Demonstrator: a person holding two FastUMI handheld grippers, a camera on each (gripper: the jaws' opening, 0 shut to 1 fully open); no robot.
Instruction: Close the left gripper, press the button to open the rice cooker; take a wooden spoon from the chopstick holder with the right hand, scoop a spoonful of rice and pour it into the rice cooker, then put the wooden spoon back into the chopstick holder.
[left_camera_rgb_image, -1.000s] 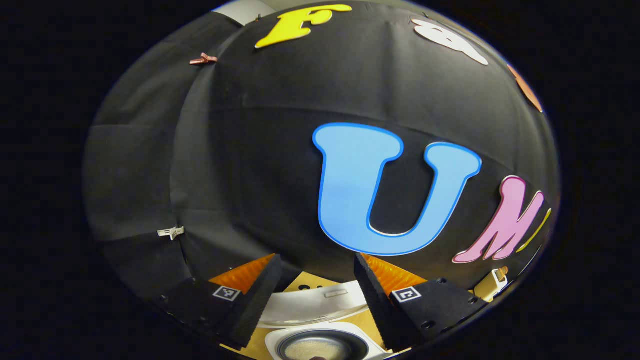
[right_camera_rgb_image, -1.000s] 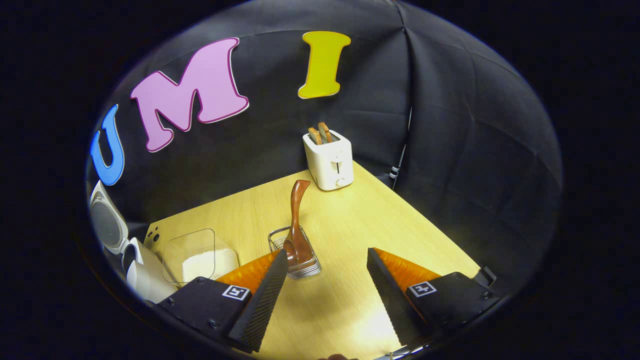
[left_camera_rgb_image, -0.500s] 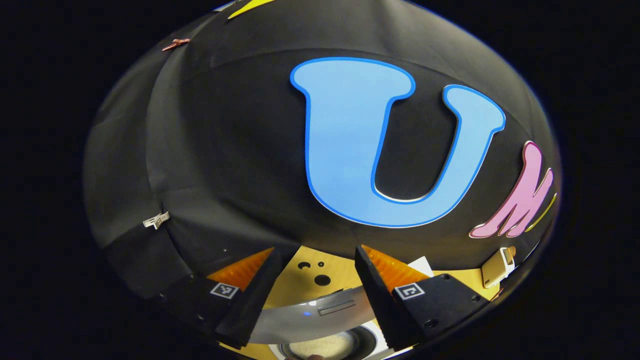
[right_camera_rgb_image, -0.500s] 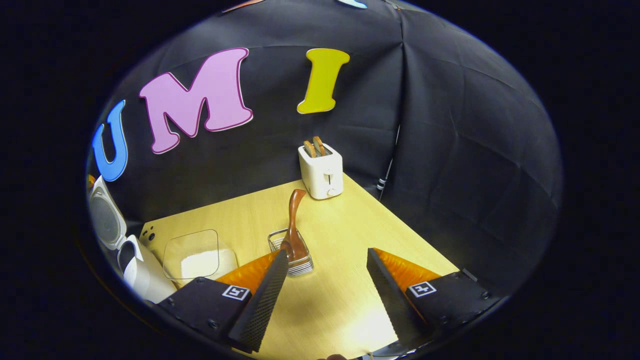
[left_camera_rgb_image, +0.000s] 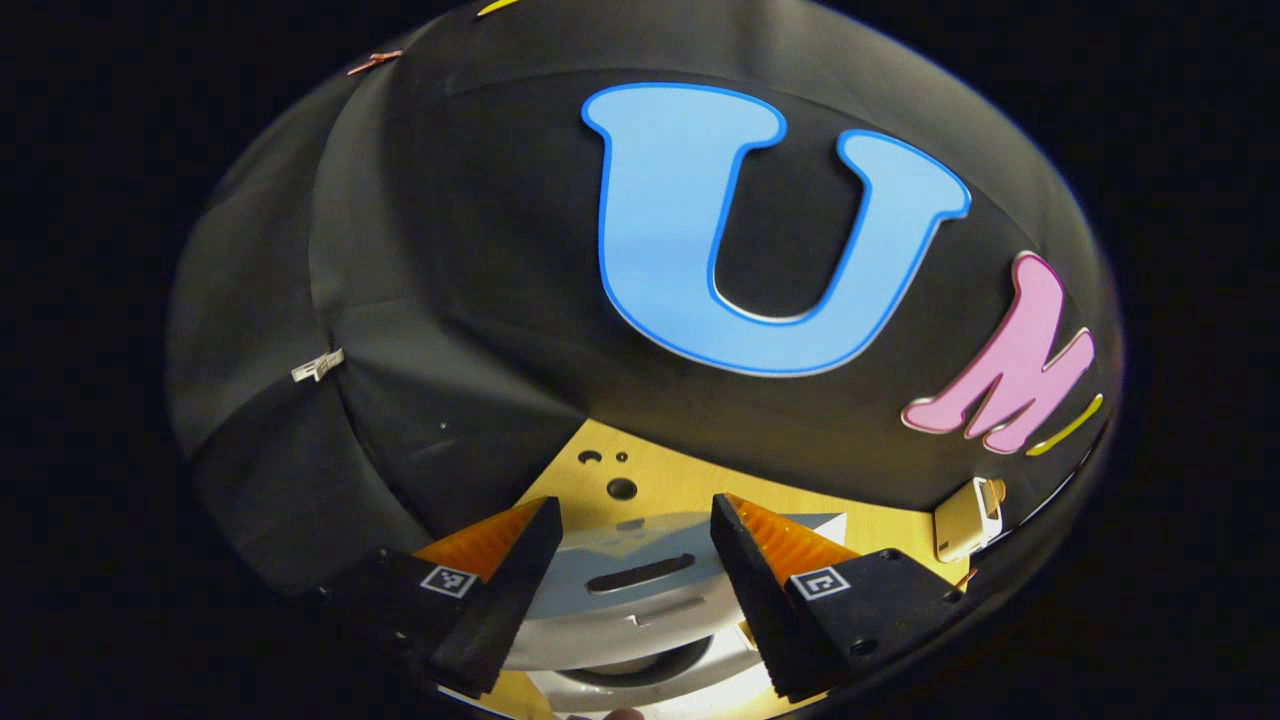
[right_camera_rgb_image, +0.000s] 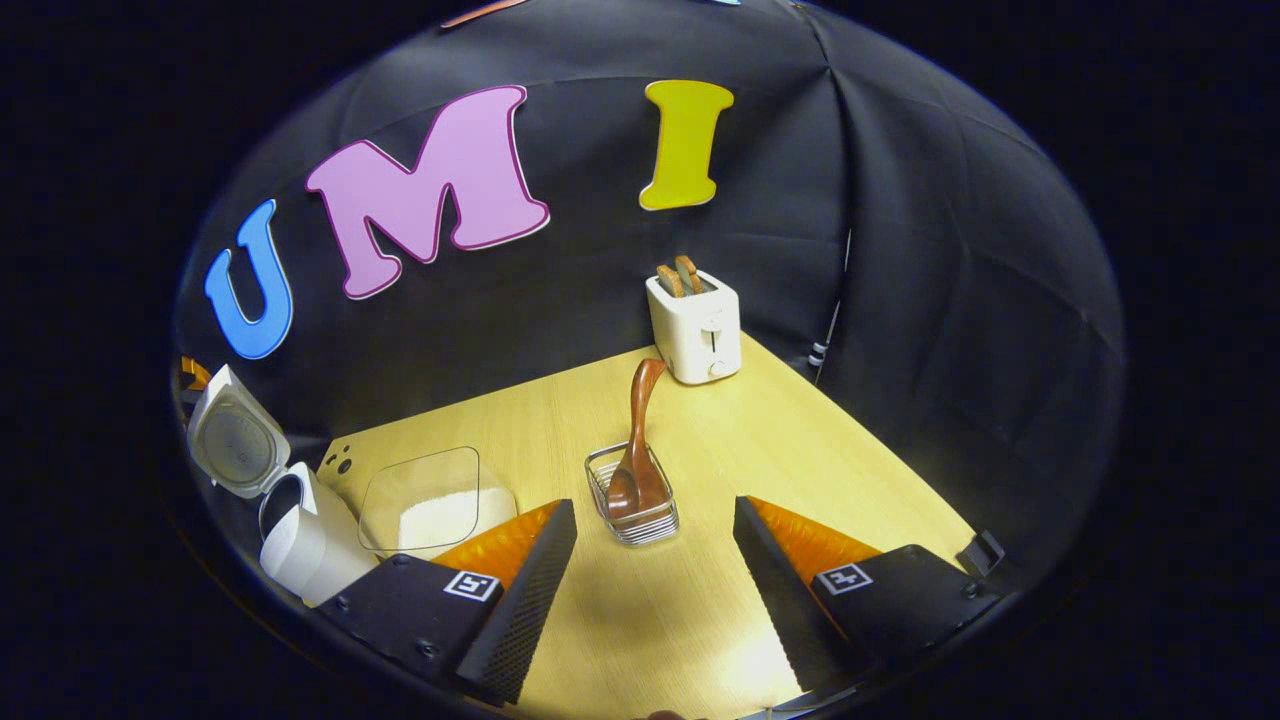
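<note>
Fingers of both grippers (left_camera_rgb_image: 632, 515) (right_camera_rgb_image: 654, 520) spread, empty; bare table (right_camera_rgb_image: 800, 440) around wire chopstick holder (right_camera_rgb_image: 632, 497) with wooden spoon (right_camera_rgb_image: 634, 450).

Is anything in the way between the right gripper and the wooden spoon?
Nothing visible is. The right gripper is open, and the wooden spoon stands in the chopstick holder just ahead of its fingers, with only bare table between. The rice container sits off to one side.
</note>
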